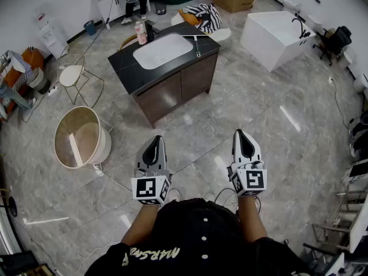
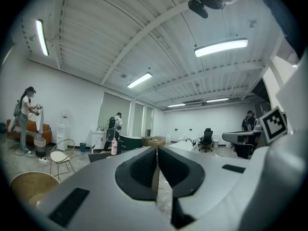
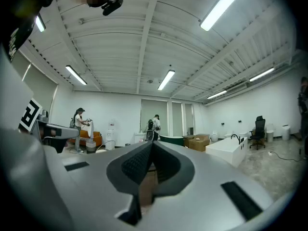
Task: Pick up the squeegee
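Head view: left gripper (image 1: 154,145) and right gripper (image 1: 245,138) held side by side over the grey tile floor (image 1: 270,114), both pointing ahead toward the vanity cabinet (image 1: 184,82). Squeegee (image 1: 197,45) lies flat on the black countertop (image 1: 123,62), just right of the white sink (image 1: 163,50), near the counter's right edge and well apart from both grippers. Pink bottle (image 1: 140,33) stands at the back of the counter, left of the sink. Round beige tub (image 1: 80,137) sits on the floor left of the left gripper, wire chair (image 1: 73,73) beyond it, white bathtub (image 1: 276,30) off to the right of the cabinet. Left gripper view: fingers (image 2: 139,170) closed tip to tip with nothing between them. The pink bottle and the counter edge show just past the left finger; can't make out the squeegee there. A person (image 2: 25,119) stands far left by the wall. Right gripper view: fingers (image 3: 137,165) fully closed, pads meeting at the tip, nothing held. The bathtub (image 3: 226,150) is to the right, with cardboard boxes (image 3: 198,141) behind. Squeegee not discernible in this view either.
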Demonstrator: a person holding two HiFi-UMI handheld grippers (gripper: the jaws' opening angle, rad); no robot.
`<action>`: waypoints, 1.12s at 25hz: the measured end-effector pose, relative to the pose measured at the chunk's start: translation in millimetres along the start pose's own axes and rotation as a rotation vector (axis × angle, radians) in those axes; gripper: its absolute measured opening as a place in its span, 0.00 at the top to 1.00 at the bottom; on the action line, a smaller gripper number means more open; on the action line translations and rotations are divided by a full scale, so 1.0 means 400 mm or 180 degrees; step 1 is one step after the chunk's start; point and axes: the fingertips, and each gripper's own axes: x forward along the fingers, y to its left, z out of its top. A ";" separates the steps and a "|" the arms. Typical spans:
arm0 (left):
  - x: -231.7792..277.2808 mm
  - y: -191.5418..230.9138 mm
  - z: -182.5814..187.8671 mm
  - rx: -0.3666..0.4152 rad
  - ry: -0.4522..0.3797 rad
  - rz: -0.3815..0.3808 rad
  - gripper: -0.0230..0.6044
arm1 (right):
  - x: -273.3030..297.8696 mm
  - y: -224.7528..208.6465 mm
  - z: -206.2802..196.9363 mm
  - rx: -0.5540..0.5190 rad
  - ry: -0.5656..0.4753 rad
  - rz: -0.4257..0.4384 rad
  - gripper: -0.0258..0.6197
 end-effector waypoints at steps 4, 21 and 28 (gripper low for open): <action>0.010 0.010 0.000 -0.0003 -0.0003 -0.0009 0.93 | 0.016 0.005 0.003 -0.0030 0.0077 -0.0052 0.97; 0.038 0.122 0.007 0.0045 -0.0010 -0.0317 0.93 | 0.067 0.118 -0.038 -0.0115 -0.0016 -0.0225 0.97; 0.092 0.157 -0.012 0.0029 0.0050 -0.0395 0.93 | 0.120 0.137 -0.054 -0.0134 0.0054 -0.0232 0.97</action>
